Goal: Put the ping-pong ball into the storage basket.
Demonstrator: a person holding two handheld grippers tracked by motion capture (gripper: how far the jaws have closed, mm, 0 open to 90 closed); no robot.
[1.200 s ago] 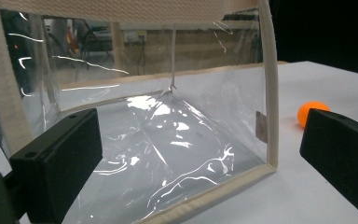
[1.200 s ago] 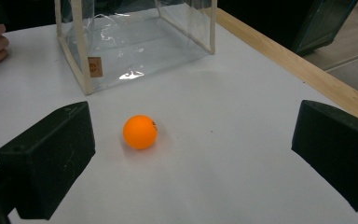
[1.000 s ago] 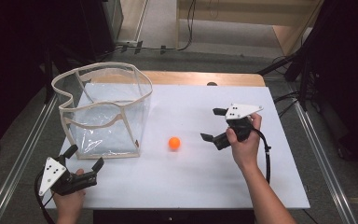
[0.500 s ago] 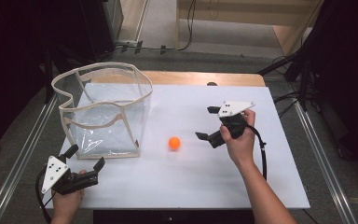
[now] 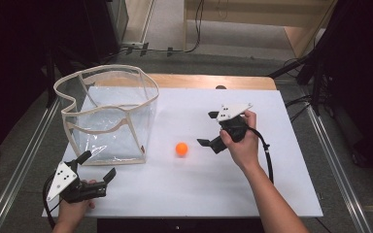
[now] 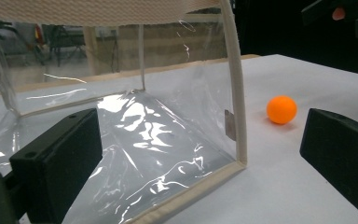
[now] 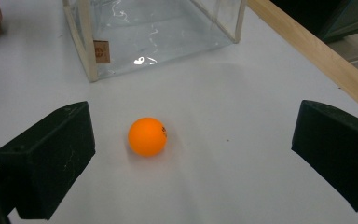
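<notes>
The right gripper (image 5: 210, 130) is advancing on the orange ball (image 5: 181, 149), jaws wide, empty. Ball looks light, smooth, roll-prone; clamping across its middle is advisable.

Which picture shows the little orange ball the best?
The right gripper view: the orange ball sits close and sharp between that gripper's open jaws, and even a small dark mark on it shows. In the high view it is a tiny dot on the white table. The left gripper view shows it farther off, beside the clear bag.
</notes>
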